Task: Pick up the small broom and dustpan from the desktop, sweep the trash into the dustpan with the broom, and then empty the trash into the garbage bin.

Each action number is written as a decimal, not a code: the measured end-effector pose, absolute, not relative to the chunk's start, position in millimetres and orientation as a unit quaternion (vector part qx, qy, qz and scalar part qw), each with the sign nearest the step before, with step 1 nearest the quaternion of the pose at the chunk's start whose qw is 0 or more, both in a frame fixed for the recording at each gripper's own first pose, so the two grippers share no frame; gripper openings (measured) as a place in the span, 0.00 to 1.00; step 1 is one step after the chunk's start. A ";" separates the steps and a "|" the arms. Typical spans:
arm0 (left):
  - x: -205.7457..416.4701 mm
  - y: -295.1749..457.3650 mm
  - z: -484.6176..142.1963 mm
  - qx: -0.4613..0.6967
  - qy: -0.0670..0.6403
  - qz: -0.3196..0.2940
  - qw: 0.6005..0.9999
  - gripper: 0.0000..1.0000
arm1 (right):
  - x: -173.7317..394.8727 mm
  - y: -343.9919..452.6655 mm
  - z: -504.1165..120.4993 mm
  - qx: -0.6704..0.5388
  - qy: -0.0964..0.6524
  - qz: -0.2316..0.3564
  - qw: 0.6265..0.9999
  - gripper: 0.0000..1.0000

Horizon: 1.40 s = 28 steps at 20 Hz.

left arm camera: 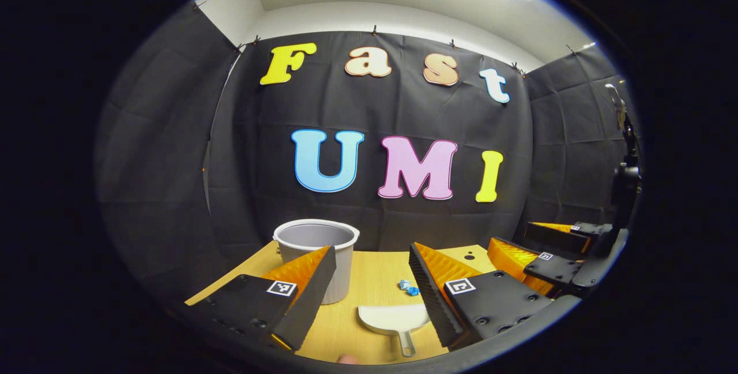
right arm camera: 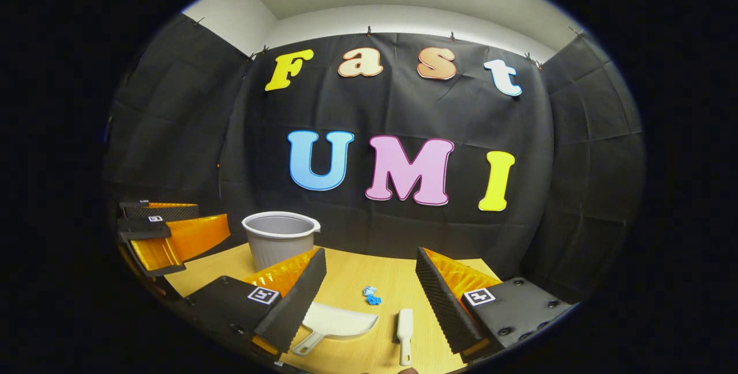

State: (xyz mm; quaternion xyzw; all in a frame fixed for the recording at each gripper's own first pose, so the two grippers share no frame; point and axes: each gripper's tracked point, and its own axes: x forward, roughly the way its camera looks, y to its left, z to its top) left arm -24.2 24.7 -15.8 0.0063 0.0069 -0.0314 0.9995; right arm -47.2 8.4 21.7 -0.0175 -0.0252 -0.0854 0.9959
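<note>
Your left gripper [left arm camera: 372,282] stands wide open and holds nothing, hanging above the near part of the desktop [left arm camera: 369,282]. Between its fingers you see the white dustpan [left arm camera: 394,319] lying flat, its wide mouth toward the booth's back wall and its handle running back toward you. Your right gripper [right arm camera: 369,287] is spread just as wide, also with nothing in it. Below it lies the small broom [right arm camera: 405,333], its long axis running roughly from you to the wall; you cannot tell which end bears the bristles. In the right gripper view the dustpan [right arm camera: 334,323] lies just left of the broom, apart from it, handle slanting toward you and left. The trash [right arm camera: 372,295], a small blue crumple, sits beyond both, toward the middle of the desktop. The grey garbage bin [right arm camera: 279,238] stands upright at the far left, near the back edge. Bare wood lies open between the trash and the bin.
</note>
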 end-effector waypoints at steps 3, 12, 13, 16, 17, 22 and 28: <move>-22.8 13.7 -18.6 -0.005 0.019 -0.044 0.999 0.76 | -46.8 -0.9 22.9 -0.018 -0.025 -0.095 0.995 0.97; 8.1 -8.9 -29.1 0.003 0.043 -0.055 0.998 0.76 | -31.1 -46.6 13.4 -0.004 -0.012 -0.113 0.993 1.00; 12.0 -11.0 -30.3 0.004 0.047 -0.054 0.997 0.76 | -28.2 -51.5 11.4 -0.002 -0.010 -0.115 0.993 1.00; 23.3 -16.6 -37.1 0.008 0.059 -0.054 0.997 0.76 | -18.2 -60.8 4.4 0.005 -0.002 -0.115 0.993 1.00; 27.6 -19.3 -39.9 0.008 0.064 -0.056 0.996 0.76 | -14.6 -63.1 3.1 0.005 0.000 -0.114 0.993 1.00; 44.0 -30.6 -71.5 0.014 0.107 -0.060 0.992 0.76 | 2.4 -76.5 -1.8 0.004 0.003 -0.108 0.994 1.00; 44.3 -40.5 -164.4 0.032 0.244 -0.060 0.967 0.77 | 18.9 -99.9 -15.5 0.029 0.016 -0.106 0.994 1.00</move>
